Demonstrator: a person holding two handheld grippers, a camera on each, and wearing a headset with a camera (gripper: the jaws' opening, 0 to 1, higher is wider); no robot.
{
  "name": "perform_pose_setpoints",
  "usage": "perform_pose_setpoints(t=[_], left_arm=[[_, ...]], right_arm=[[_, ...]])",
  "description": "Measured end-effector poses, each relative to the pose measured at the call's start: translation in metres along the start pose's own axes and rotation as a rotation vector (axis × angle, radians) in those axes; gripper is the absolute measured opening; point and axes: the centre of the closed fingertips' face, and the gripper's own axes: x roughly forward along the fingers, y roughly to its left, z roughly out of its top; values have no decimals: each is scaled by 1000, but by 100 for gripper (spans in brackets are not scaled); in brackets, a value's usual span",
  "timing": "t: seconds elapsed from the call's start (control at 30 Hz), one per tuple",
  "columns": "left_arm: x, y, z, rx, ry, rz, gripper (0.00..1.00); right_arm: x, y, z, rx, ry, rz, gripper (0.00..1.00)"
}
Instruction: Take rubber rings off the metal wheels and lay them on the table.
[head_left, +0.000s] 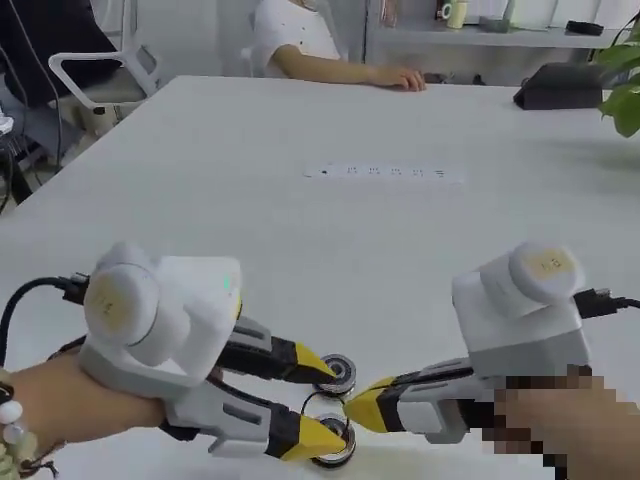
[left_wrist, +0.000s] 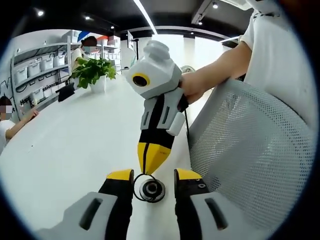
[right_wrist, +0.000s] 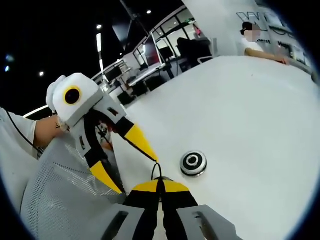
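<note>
Head view: the right gripper (head_left: 358, 408) is clenching a rubber ring (head_left: 314, 398), peeling underway; the left gripper (head_left: 322, 402) is spreading released by 2 metal wheels (head_left: 338, 372).
Left gripper view: the ring is stretching off 1 wheel between the parted jaws, seemingly not yet free.
Right gripper view: the next move is calling for a steady pull clear, then a laydown; the table (right_wrist: 240, 110) is offering bare room ahead, its near edge lying close.

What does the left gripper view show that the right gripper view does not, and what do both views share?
Left gripper view: a metal wheel between the jaws of the open left gripper, the right gripper close to it, and a potted plant. Right gripper view: its own jaws shut on the rubber ring, and a second wheel lying free on the table. Both: the table, the ring, the opposite gripper.
</note>
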Motion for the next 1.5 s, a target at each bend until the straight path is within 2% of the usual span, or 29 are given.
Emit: perform_pose_setpoints(t=[0.13,0.3,0.53,0.7,0.8,0.93,1.17,1.3,1.5], left_arm=[[-15,1,10,35,9,-2,40],[-35,4,23,28,-6,18,45],[-68,8,29,35,-26,102,54],[-90,8,21,4,-30,164,58],[-103,8,11,-21,-19,209,60],[-115,6,0,-79,-37,252,62],[-128,-1,-17,-143,-43,303,65],[-132,-1,-26,-174,-43,335,66],[-128,-7,-35,-221,-50,353,66]], right_arm=[[-4,1,6,0,-24,0,0],[-11,5,16,-12,-64,1,0],[-19,4,26,-25,-105,-18,0],[-22,7,32,-26,-130,-13,0],[-22,9,36,-25,-143,-9,0],[-24,13,42,-20,-166,4,0],[-27,17,48,-16,-196,16,0],[-29,19,53,-8,-216,20,0],[-31,28,60,-12,-240,42,0]])
